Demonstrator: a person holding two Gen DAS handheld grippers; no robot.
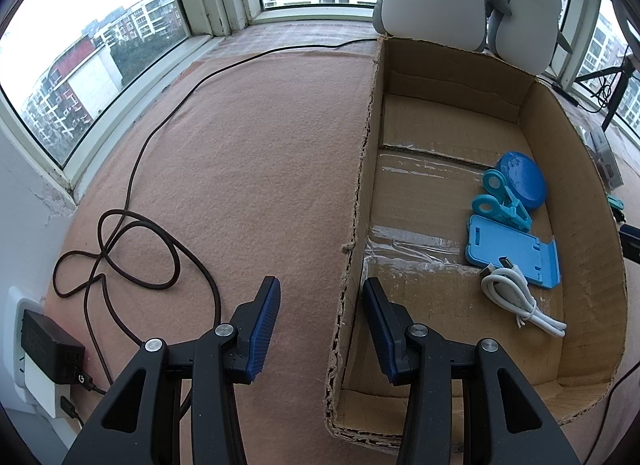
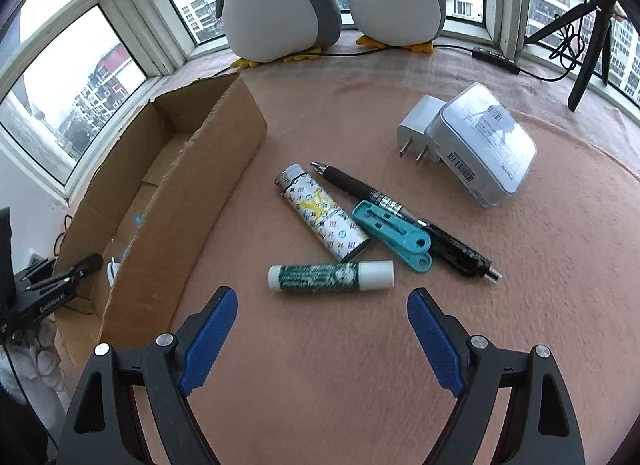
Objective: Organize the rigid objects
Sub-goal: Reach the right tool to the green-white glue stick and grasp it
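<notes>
Blue pads of our right gripper (image 2: 322,295) stand wide apart and hold nothing, hovering just short of the green tube (image 2: 331,276) on the pink mat (image 2: 360,365). Our left gripper (image 1: 321,285) is also empty, its jaws parted either side of the cardboard box (image 1: 576,169) wall without pressing it.

We judge the job about half done. Already in the box are:
- a blue disc (image 1: 520,181)
- two clips (image 1: 504,205)
- a phone stand (image 1: 512,249)
- a white cable (image 1: 516,297)

Still out on the mat, beside the tube:
- a lighter (image 2: 320,217)
- a pen (image 2: 400,217)
- a teal clip (image 2: 392,237)
- a plug (image 2: 418,129)
- a grey case (image 2: 484,145)

The tube lies flat, its long axis across our view, white cap to the right. That roughly matches the line between our pads, so we would probably need to roll the wrist to grip across it.
</notes>
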